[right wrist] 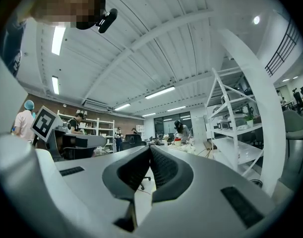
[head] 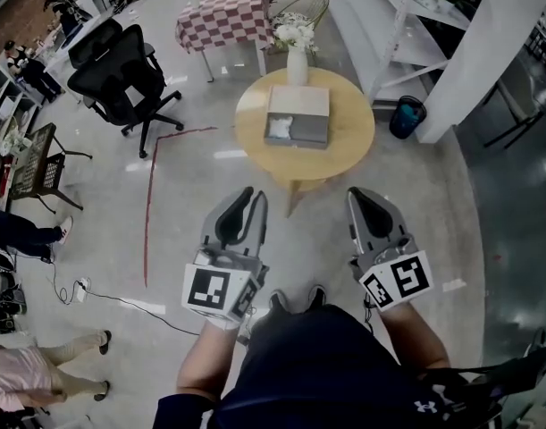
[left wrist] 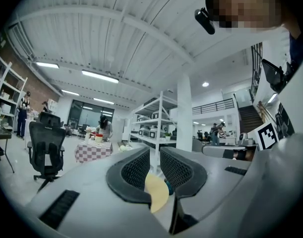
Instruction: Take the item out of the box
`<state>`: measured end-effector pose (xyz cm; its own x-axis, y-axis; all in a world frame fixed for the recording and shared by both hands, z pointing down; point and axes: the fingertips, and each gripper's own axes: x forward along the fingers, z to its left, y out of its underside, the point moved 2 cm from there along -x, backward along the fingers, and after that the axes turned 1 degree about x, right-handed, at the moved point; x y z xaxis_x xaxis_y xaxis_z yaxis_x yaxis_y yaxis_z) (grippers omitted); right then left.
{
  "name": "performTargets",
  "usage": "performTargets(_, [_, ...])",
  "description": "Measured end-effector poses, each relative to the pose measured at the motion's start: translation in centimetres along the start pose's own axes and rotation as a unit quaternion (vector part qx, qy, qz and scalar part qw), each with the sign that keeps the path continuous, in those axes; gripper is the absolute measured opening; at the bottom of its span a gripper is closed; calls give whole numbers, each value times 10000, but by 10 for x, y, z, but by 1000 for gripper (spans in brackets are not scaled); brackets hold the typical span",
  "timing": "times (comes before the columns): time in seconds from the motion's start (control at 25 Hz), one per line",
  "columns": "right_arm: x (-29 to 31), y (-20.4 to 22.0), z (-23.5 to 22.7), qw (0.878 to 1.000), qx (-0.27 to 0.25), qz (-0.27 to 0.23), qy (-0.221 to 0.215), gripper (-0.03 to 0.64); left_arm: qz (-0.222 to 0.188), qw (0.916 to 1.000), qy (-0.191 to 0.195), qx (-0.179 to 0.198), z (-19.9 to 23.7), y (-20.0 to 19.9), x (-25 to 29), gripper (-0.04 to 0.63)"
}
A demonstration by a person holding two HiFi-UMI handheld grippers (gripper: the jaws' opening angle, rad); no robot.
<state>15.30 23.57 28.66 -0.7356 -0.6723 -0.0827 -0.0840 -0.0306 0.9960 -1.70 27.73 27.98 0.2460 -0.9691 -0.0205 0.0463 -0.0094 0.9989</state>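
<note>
A grey box (head: 310,104) lies open on a round wooden table (head: 255,141), with a white item (head: 280,129) inside its left half. A white vase of flowers (head: 297,59) stands just behind the box. Both grippers are held close to the person's body, well short of the table and pointing towards it. My left gripper (head: 246,195) (left wrist: 154,150) holds nothing; its jaws stand a narrow gap apart, and a slice of the yellow table (left wrist: 156,191) shows between them. My right gripper (head: 362,195) (right wrist: 149,148) is shut and empty, its tips touching.
A black office chair (head: 121,83) stands at the left and a checkered table (head: 223,21) behind the round one. White shelving (head: 389,16), a pillar (head: 487,52) and a blue bin (head: 407,116) are to the right. Bare floor lies between me and the table; people stand at far left.
</note>
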Motion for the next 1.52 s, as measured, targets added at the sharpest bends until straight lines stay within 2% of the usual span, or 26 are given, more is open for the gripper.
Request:
performTargets(0.36, [-12,-3,-43,9998,128,-81,-123,12,68,9997,-231,51,-35,4,15,77])
performTargets(0.52, [-8,3,-48,9996,229,-7,-183,12,198,9991,-364,21,-33,9,17,77])
performTargets(0.76, [14,21,-54,9990,366,154,-208,12,257,9989,-390,-77,-10,20,33,77])
performTargets(1.0, [47,32,-68,9987,409,300,-37,12,249,9993,-207,-170,18,29,65,77])
performTargets(1.52, [149,37,-81,9980,278,455,338,12,324,9988,190,-300,109,28,143,77])
